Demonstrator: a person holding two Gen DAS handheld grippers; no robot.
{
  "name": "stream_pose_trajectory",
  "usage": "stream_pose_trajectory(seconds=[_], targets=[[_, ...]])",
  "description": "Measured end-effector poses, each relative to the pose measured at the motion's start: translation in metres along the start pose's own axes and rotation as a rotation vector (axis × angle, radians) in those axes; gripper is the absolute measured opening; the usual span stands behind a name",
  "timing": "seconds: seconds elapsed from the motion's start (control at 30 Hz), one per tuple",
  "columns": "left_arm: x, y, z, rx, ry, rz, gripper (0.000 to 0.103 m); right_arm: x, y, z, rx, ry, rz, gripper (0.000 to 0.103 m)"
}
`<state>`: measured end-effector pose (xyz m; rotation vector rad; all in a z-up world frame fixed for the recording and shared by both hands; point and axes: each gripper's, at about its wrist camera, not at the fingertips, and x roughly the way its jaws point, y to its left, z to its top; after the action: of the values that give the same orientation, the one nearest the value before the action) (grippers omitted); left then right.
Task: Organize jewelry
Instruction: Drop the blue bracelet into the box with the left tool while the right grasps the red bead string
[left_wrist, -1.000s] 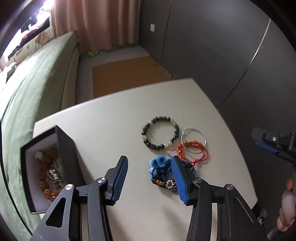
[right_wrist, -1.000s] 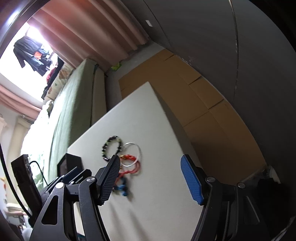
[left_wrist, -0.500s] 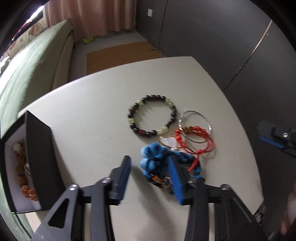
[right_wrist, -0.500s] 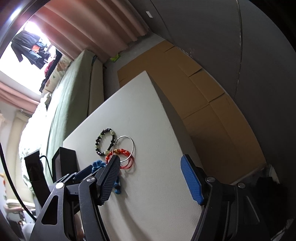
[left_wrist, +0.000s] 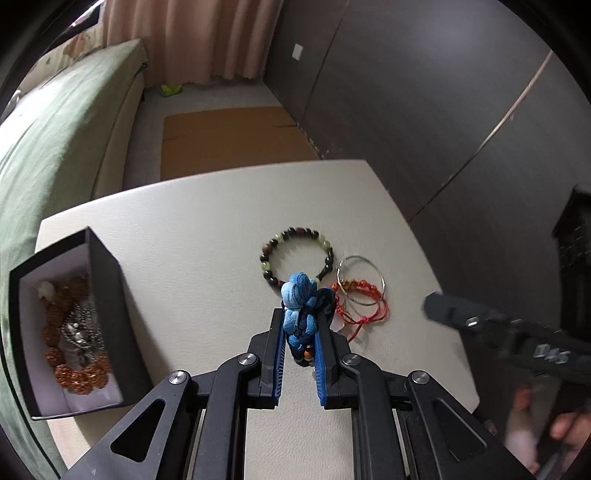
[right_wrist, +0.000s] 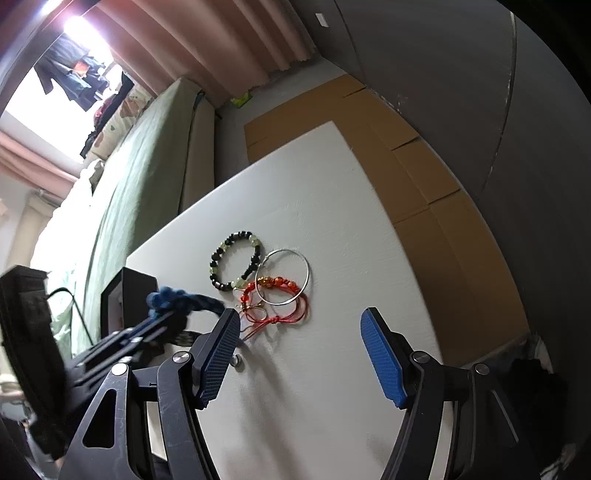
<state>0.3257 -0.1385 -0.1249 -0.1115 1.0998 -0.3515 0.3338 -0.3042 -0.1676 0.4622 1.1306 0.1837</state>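
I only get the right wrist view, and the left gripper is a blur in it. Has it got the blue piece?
Observer: Yes. In the left wrist view the left gripper is shut on the blue bracelet, which sticks up past its fingertips.
Operator: Is the box open?
Observer: Open, with no lid on it. The box stands on the table, left of that gripper.
Operator: Anything in it already?
Observer: Brown beads and a silvery chain lie on its white lining.
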Motion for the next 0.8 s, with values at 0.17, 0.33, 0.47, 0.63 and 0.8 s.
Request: stream_pose_trajectory(seconds=[0.17,0.33,0.47,0.63,0.8], targets=[[-0.017,0.012,0.005,-0.023,-0.047,0.004,0.014,0.014,0.01,-0.002,-0.002,0.02,-0.014,0.068],[-0.033,0.033,0.006,-0.057,-0.079,-0.006,0.014,0.023,0.029,-0.004,-0.054,0.027,-0.005,0.068],[-0.043,0.044,0.008,-0.072,-0.101,-0.011,0.014,0.032,0.044,-0.006,-0.104,0.037,-0.022,0.06],[-0.051,0.058,0.007,-0.09,-0.11,-0.014,0.014,0.048,0.056,-0.008,-0.147,0.08,-0.034,0.051],[-0.058,0.063,0.006,-0.101,-0.117,-0.022,0.014,0.057,0.058,-0.005,-0.161,0.086,-0.059,0.039]])
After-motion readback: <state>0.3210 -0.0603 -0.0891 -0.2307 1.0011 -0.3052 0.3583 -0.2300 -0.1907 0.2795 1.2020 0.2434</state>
